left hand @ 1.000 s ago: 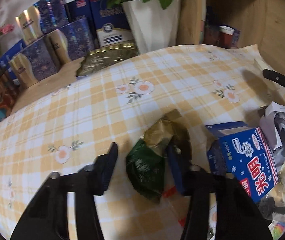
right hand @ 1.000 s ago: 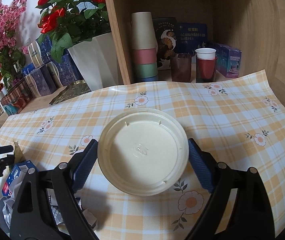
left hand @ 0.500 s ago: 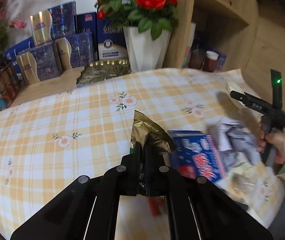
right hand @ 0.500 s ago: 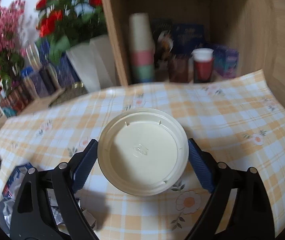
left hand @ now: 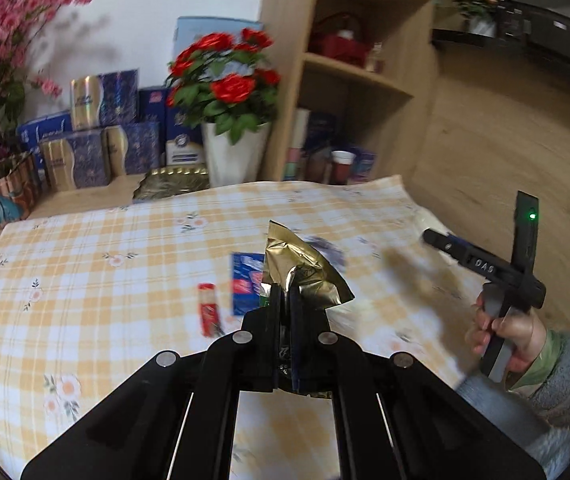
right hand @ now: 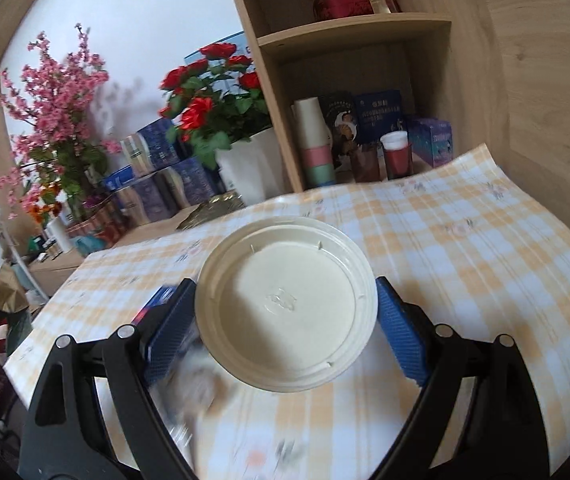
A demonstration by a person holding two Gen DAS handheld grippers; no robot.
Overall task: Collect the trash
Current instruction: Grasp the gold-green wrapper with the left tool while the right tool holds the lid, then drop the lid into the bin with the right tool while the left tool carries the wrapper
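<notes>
Holding stuff in both hands right now, so the next move is all about where the trash goes, and no bin shows in either view. The left gripper [left hand: 285,300] has its fingers pinched nearly together on a crumpled gold foil wrapper [left hand: 301,268], which sticks up and forward out of the tips, its pointed corner aimed away from the camera. It's lifted clear of the desk [left hand: 105,280], so that piece is already collected.

The right gripper [right hand: 285,312] has its fingers spread wide, but not empty: a round cream plastic lid [right hand: 285,308] sits between the blue pads, touching both, face toward the camera and tilted a bit. It hangs above the checked cloth, not resting on it.

What's left on the desk, seen from the left wrist: a blue carton [left hand: 247,280] lying flat just behind the wrapper, and a small red packet [left hand: 209,310] to its left, long axis running roughly away from the camera. Both sit nearer the left hand. There's a blurry pale heap under the right fingers too, can't tell what exactly.

The right hand [left hand: 505,332] is off to the side of the left view, well apart from the wrapper, so no clash there. At the back, a white flower pot [left hand: 235,152] and some boxes sit beyond the cloth, out of the way. My guess is both loads need dropping before anything else gets grabbed.
</notes>
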